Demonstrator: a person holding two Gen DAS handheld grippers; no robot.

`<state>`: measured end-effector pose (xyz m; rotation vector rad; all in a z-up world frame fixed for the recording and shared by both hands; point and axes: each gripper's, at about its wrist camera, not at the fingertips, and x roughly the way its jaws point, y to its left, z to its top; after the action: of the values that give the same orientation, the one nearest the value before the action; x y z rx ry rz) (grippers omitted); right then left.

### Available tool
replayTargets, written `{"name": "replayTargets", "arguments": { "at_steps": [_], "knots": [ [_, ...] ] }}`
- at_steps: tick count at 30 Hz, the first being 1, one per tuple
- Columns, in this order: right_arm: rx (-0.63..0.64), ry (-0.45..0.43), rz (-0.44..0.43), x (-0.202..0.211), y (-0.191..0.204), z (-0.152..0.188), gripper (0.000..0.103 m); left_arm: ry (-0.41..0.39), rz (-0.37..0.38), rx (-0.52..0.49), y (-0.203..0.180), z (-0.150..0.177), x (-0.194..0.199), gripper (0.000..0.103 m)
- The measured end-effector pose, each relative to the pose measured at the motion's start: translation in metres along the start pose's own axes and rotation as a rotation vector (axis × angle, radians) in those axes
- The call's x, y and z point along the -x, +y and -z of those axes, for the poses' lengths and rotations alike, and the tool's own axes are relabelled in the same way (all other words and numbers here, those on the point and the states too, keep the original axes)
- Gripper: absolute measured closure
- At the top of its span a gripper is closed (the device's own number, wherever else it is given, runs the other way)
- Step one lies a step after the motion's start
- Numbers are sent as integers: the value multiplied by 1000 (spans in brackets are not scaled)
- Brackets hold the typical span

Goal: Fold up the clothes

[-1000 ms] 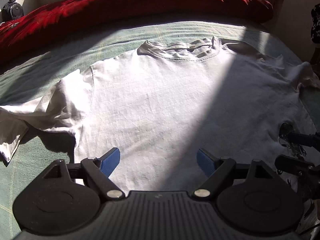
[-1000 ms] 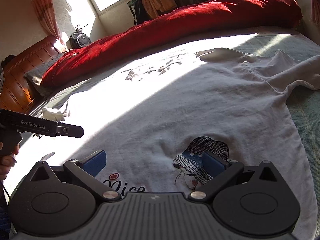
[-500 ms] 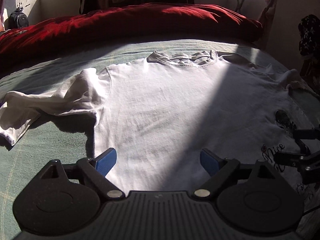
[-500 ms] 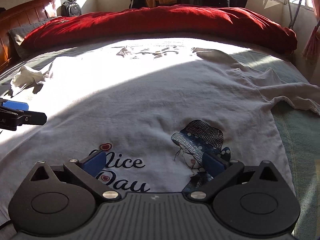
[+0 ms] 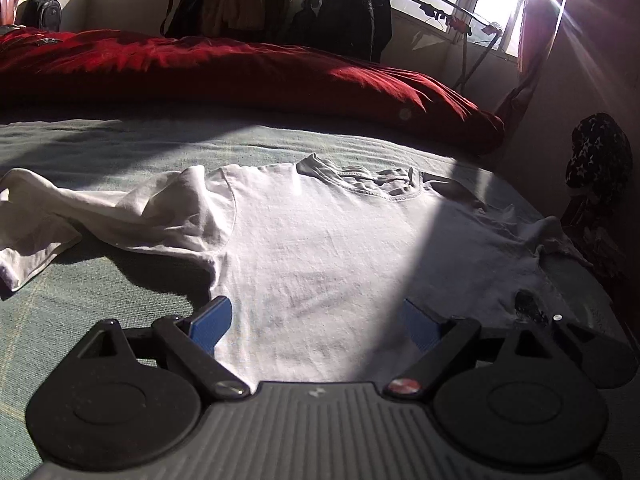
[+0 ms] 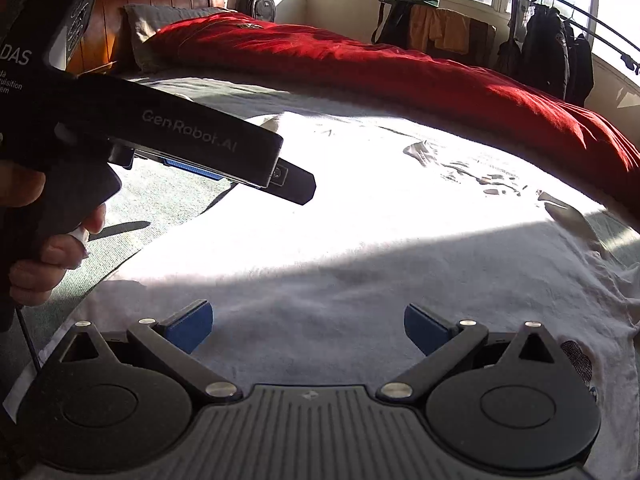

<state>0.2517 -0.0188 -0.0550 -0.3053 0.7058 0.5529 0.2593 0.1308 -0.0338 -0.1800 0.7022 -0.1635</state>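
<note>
Setting: A white T-shirt point(image 5: 320, 248) lies spread flat on a green bedsheet point(image 5: 100, 288), half in sunlight and half in shadow.
Shirt: Its neckline point(image 5: 368, 182) points toward 12 o'clock in the left wrist view; one sleeve point(image 5: 100, 216) trails crumpled toward 9 o'clock, and a dark printed patch point(image 5: 528, 306) sits near the hem at 4 o'clock.
Left gripper point(image 5: 318, 320): Jaws stand wide apart with nothing between the blue pads point(image 5: 212, 322), above the shirt's lower edge at 6 o'clock.
Right gripper point(image 6: 308, 326): Jaws also spread wide and empty, above the shaded part of the shirt.
Hand point(image 6: 44, 256): At 9 o'clock in the right wrist view, a person's fingers wrap the left gripper's handle.
Background: A red duvet point(image 5: 240, 68) runs across the bed's far side at 12 o'clock; dark coats point(image 5: 344, 12) hang on a rack by the window.
</note>
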Motion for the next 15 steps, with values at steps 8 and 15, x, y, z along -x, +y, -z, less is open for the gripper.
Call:
{"name": "replayTargets", "arguments": {
  "at_steps": [8,15],
  "knots": [
    [-100,82,16,15,8,45,0,13,42,-62,-18,3,1,12],
    [-165,12,48,54,18,93,0,27,64,-156,-49,11,2,12]
  ]
}}
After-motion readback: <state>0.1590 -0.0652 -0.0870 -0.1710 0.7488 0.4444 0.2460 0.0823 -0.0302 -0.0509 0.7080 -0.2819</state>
